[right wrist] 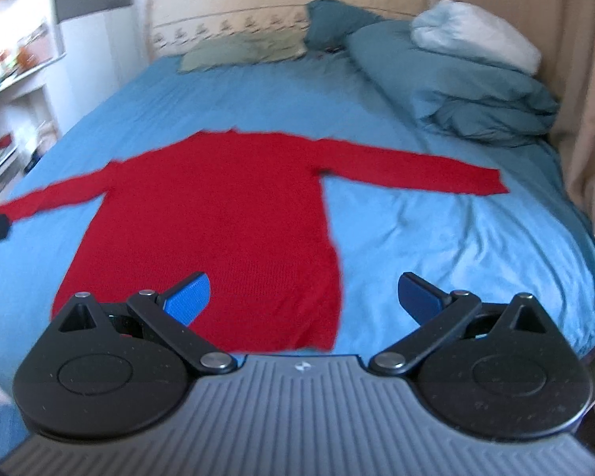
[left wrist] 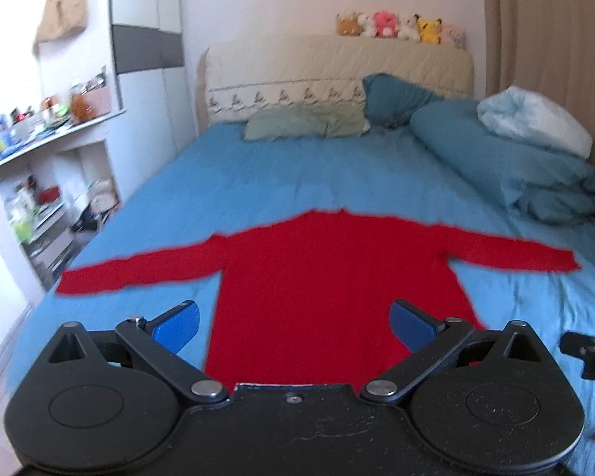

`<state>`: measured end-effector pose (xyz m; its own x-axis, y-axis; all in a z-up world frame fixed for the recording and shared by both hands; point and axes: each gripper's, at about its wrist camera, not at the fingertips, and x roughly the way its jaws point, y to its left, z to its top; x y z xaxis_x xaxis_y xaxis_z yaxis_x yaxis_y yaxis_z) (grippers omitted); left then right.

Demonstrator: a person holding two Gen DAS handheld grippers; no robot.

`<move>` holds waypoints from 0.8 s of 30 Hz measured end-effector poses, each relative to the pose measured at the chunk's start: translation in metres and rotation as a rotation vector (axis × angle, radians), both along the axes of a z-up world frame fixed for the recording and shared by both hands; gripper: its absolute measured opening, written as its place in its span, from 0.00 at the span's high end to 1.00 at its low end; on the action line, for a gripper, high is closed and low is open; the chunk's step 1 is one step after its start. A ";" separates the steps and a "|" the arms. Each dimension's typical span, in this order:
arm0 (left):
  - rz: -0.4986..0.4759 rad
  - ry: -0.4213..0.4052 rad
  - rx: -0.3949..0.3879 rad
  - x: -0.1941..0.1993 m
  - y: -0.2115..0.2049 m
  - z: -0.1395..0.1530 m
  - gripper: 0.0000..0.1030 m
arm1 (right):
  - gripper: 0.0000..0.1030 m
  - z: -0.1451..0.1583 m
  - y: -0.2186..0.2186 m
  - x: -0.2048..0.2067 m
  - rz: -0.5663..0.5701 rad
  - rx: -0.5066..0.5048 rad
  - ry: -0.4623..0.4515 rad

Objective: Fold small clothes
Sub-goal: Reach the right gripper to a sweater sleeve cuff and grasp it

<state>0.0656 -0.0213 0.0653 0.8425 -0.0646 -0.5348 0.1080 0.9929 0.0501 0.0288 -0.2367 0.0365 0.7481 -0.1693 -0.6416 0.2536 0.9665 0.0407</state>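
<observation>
A red long-sleeved knit sweater (left wrist: 317,273) lies flat on the blue bed sheet (left wrist: 258,174), both sleeves stretched out sideways and its hem toward me. My left gripper (left wrist: 295,323) hovers open above the hem, blue pads spread wide, nothing between them. In the right wrist view the same sweater (right wrist: 218,206) lies left of centre. My right gripper (right wrist: 303,297) is open over the sweater's lower right corner and the bare sheet (right wrist: 436,234) beside it, holding nothing.
Pillows (left wrist: 305,121) and a rolled teal duvet (left wrist: 507,162) with a pale bundle (left wrist: 535,119) sit at the bed's head and right side. Plush toys (left wrist: 400,25) line the headboard. Cluttered white shelves (left wrist: 47,182) stand left; a curtain (right wrist: 583,79) hangs right.
</observation>
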 end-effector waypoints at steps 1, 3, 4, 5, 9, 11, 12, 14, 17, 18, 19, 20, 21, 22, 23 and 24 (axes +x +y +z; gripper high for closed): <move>-0.009 -0.006 -0.003 0.015 -0.006 0.004 0.00 | 0.00 0.001 -0.015 0.009 -0.024 0.012 -0.007; -0.033 -0.012 -0.002 0.052 -0.020 0.009 0.00 | 0.00 0.000 -0.046 0.031 -0.080 0.041 -0.024; -0.049 -0.009 0.002 0.073 -0.028 0.008 0.00 | 0.00 -0.002 -0.062 0.042 -0.113 0.054 -0.029; -0.060 -0.009 0.009 0.094 -0.036 0.006 0.00 | 0.00 -0.007 -0.078 0.056 -0.148 0.064 -0.034; -0.114 0.013 0.047 0.178 -0.075 -0.020 0.00 | 0.00 -0.034 -0.142 0.108 -0.293 0.113 -0.057; -0.141 0.046 0.043 0.221 -0.096 -0.040 0.00 | 0.00 -0.053 -0.173 0.133 -0.363 0.138 -0.068; -0.151 0.057 0.035 0.238 -0.105 -0.049 0.00 | 0.00 -0.063 -0.188 0.144 -0.395 0.155 -0.075; -0.170 0.090 0.019 0.273 -0.122 -0.068 0.00 | 0.00 -0.082 -0.214 0.163 -0.450 0.186 -0.093; -0.188 0.159 0.021 0.320 -0.148 -0.096 0.00 | 0.00 -0.106 -0.244 0.183 -0.512 0.221 -0.095; -0.188 0.185 0.024 0.334 -0.156 -0.104 0.00 | 0.00 -0.113 -0.254 0.190 -0.531 0.229 -0.087; -0.191 0.215 0.024 0.346 -0.163 -0.113 0.00 | 0.00 -0.120 -0.263 0.195 -0.548 0.242 -0.077; -0.193 0.237 0.025 0.357 -0.171 -0.119 0.00 | 0.00 -0.127 -0.273 0.200 -0.563 0.251 -0.077; -0.193 0.267 0.033 0.366 -0.179 -0.126 0.00 | 0.00 -0.133 -0.281 0.205 -0.579 0.254 -0.074; -0.192 0.299 0.044 0.376 -0.187 -0.134 0.00 | 0.00 -0.140 -0.291 0.210 -0.598 0.262 -0.067; -0.193 0.326 0.047 0.384 -0.194 -0.140 0.00 | 0.00 -0.146 -0.300 0.215 -0.611 0.277 -0.062; -0.190 0.348 0.049 0.392 -0.201 -0.146 0.00 | 0.00 -0.152 -0.309 0.219 -0.628 0.290 -0.057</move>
